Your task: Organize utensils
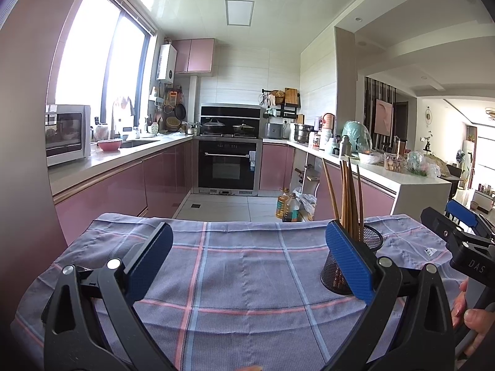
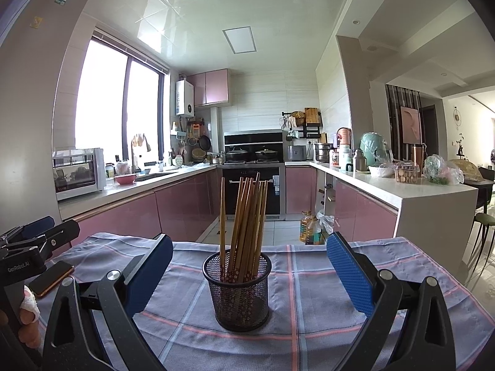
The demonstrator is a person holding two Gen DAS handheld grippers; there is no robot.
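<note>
My right gripper [image 2: 249, 270] hangs with its blue-padded jaws spread wide and empty, the black wire-mesh cup [image 2: 237, 290] of brown wooden chopsticks [image 2: 246, 213] standing upright between and just beyond them on the purple checked cloth [image 2: 309, 293]. My left gripper [image 1: 247, 261] is likewise wide apart with nothing in it, over bare cloth, the cup just past its right finger. In the right view its black body reads "GenRobot.AI" beside a dark phone with an orange rim [image 2: 51, 278] — in the left view, the other's reads "DAS".
</note>
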